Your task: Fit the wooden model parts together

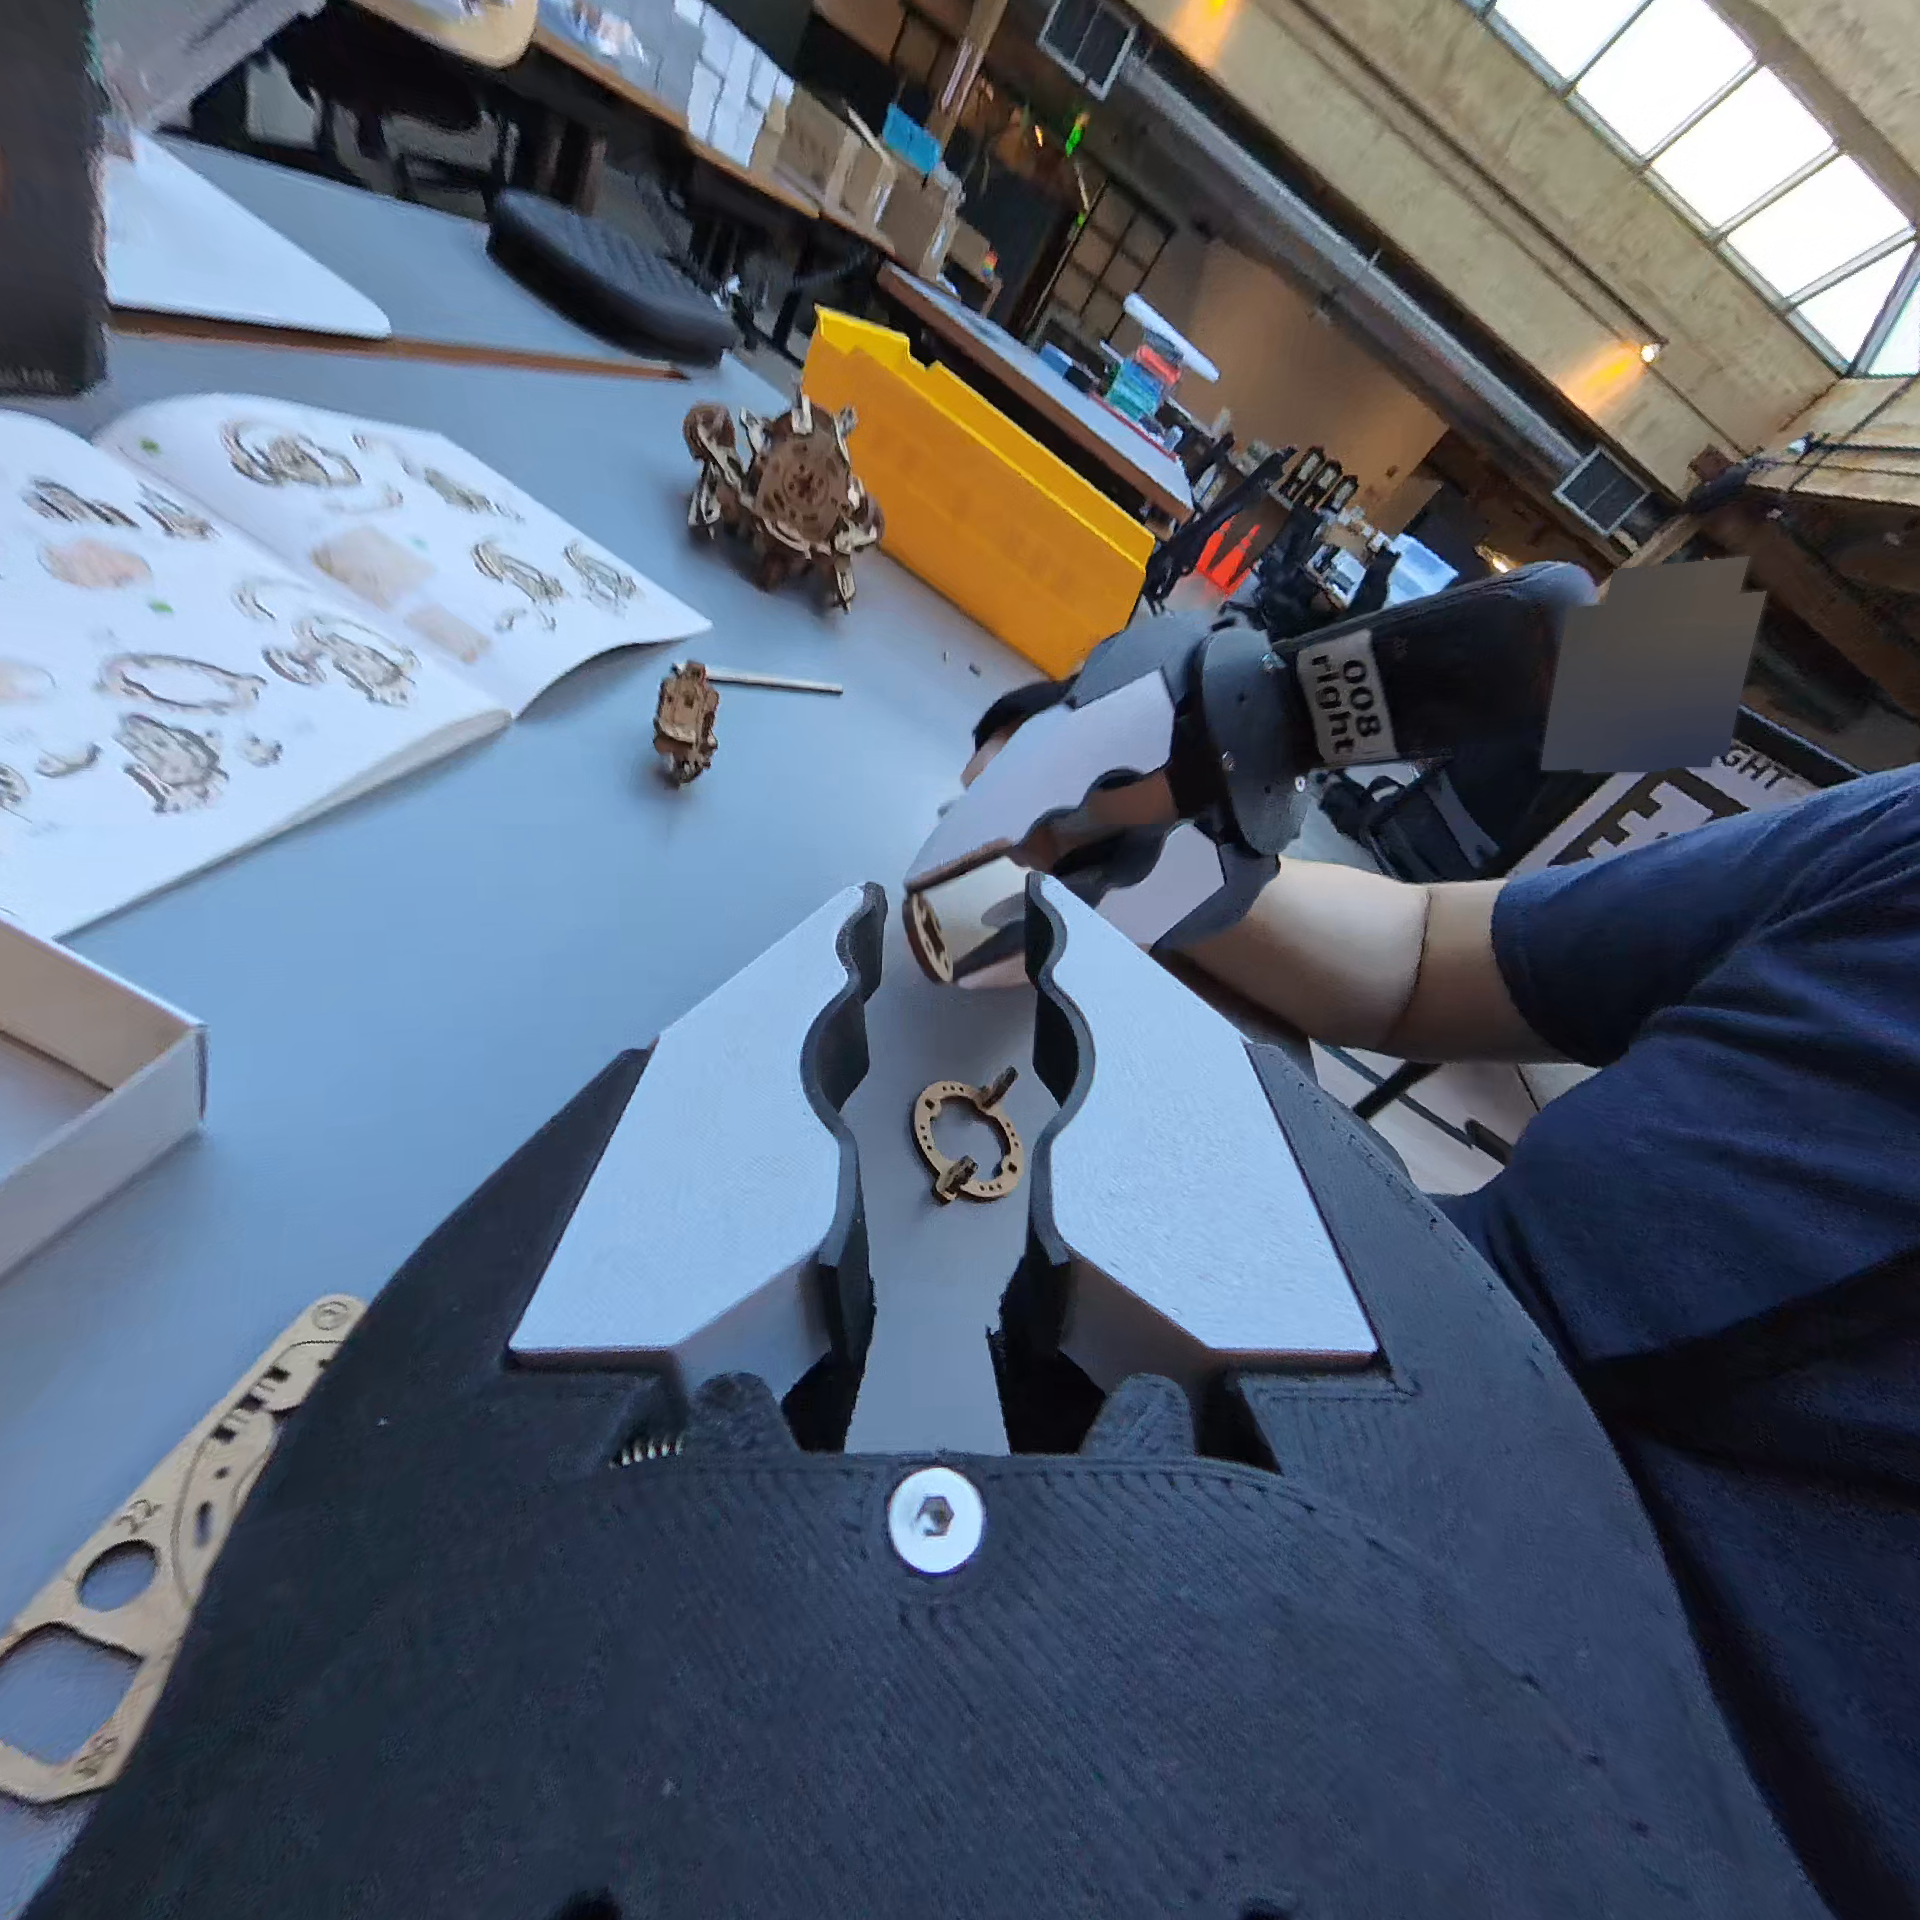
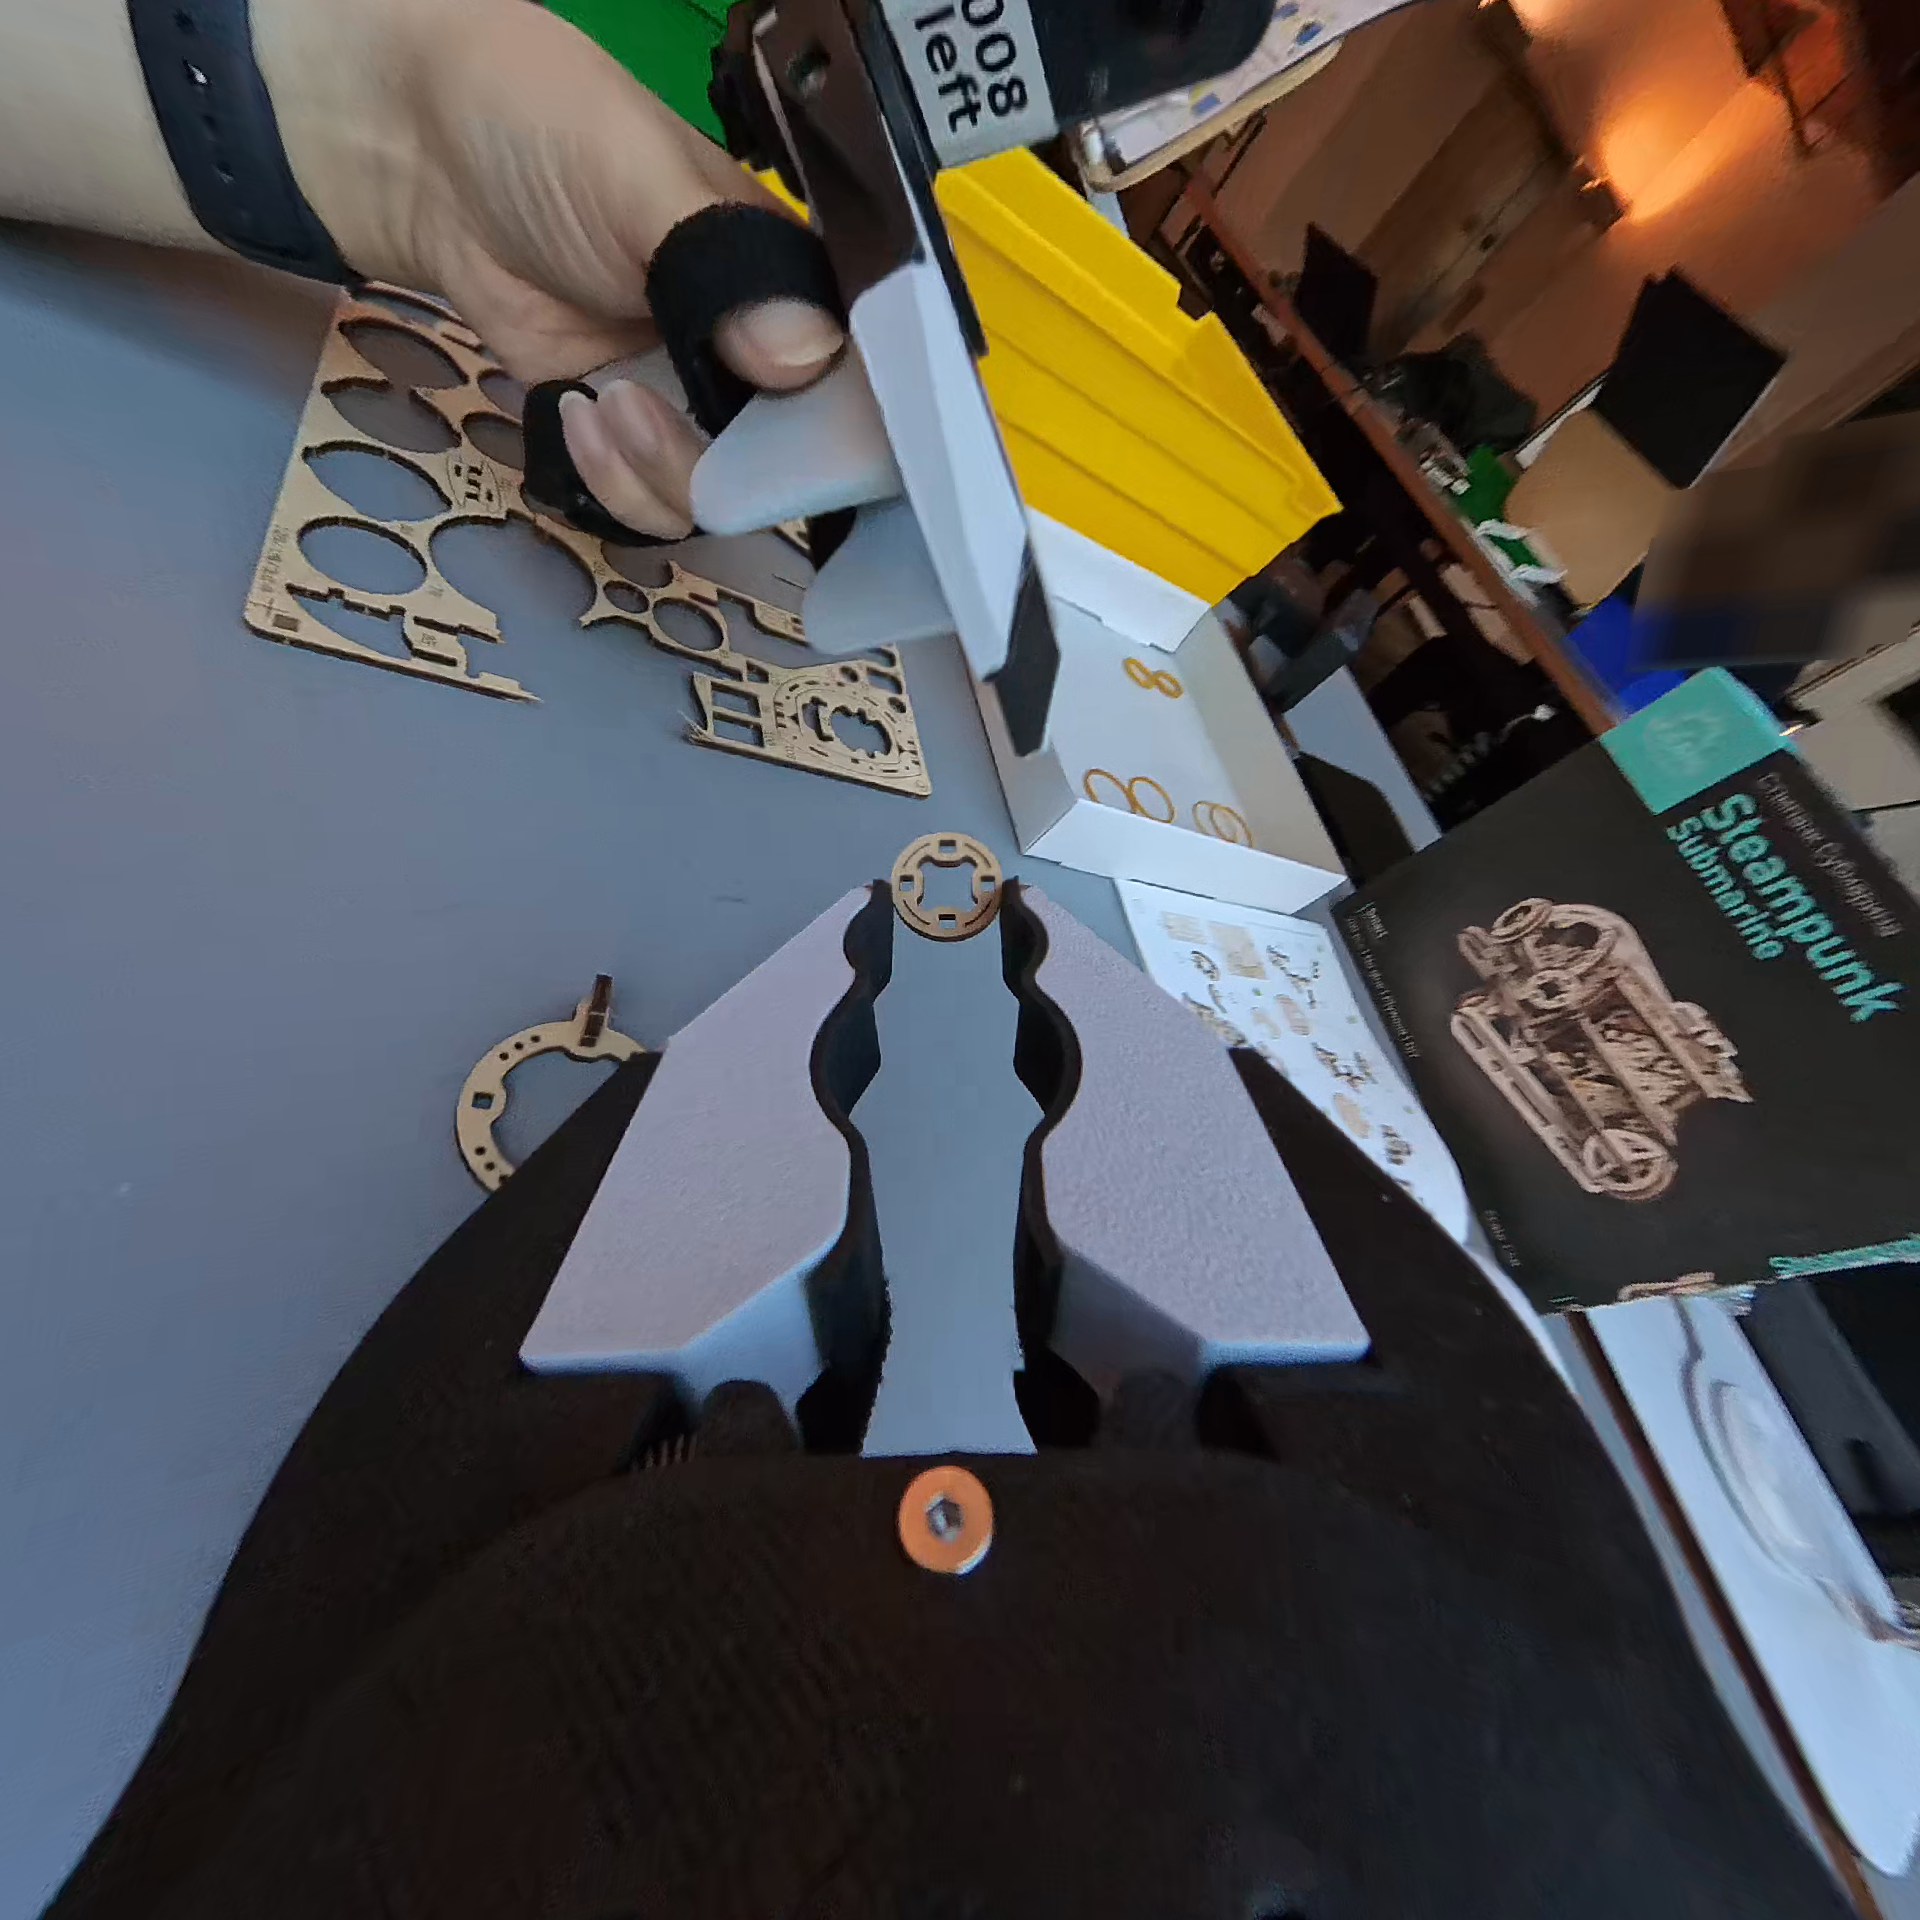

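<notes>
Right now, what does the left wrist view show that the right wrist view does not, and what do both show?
Only the left wrist view: the brown assembled wooden model and the small wooden subassembly.

Only the right wrist view: the dark printed kit box and the yellow rubber bands.

Both: the flat wooden ring with pegs, the small round wooden disc in the right gripper, the yellow plastic bin.

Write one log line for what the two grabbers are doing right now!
right gripper: shut on small wooden disc | left gripper: open, empty | wooden ring part: lying on grey table
</notes>
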The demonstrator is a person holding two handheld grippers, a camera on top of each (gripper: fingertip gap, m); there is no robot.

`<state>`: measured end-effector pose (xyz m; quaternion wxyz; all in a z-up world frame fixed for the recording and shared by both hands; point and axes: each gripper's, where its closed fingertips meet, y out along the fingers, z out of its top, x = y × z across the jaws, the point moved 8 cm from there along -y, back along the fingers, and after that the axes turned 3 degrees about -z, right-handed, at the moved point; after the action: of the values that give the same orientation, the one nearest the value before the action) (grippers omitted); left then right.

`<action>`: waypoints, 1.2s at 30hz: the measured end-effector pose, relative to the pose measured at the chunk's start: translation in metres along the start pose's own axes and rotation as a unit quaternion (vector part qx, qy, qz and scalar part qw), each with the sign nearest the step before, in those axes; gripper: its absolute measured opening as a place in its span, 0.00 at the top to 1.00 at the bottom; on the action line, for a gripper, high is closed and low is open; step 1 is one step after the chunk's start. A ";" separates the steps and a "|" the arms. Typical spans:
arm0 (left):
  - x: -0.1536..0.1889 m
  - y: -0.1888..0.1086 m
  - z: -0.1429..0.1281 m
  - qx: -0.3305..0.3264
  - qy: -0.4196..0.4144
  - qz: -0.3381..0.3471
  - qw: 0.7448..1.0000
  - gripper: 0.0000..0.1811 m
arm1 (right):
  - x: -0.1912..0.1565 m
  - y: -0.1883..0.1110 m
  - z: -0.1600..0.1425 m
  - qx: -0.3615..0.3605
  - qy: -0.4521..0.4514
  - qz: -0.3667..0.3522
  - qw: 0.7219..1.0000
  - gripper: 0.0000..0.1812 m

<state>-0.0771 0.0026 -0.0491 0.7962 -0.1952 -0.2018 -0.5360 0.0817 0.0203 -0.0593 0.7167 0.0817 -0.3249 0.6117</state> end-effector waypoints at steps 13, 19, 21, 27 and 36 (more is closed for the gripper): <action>-0.009 0.015 -0.016 -0.051 -0.041 -0.003 0.998 0.97 | -0.008 0.005 0.000 -0.018 -0.068 -0.022 0.997 0.89; -0.010 0.015 -0.016 -0.045 -0.046 0.003 0.998 1.00 | -0.007 0.005 -0.003 -0.014 -0.062 -0.023 0.998 0.89; -0.011 0.016 -0.016 -0.043 -0.044 0.005 0.998 1.00 | -0.006 0.005 -0.003 -0.015 -0.061 -0.024 0.998 0.89; -0.010 0.016 -0.016 -0.043 -0.040 0.008 0.998 1.00 | -0.006 0.005 -0.003 -0.015 -0.067 -0.029 0.997 0.89; -0.012 0.009 -0.011 -0.025 -0.041 0.009 0.999 0.99 | -0.007 0.006 -0.006 -0.021 -0.072 -0.032 0.997 0.89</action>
<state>-0.0714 0.0094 -0.0656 0.7873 -0.2383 -0.2191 -0.5248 0.0783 0.0189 -0.0689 0.7120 0.1210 -0.3855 0.5743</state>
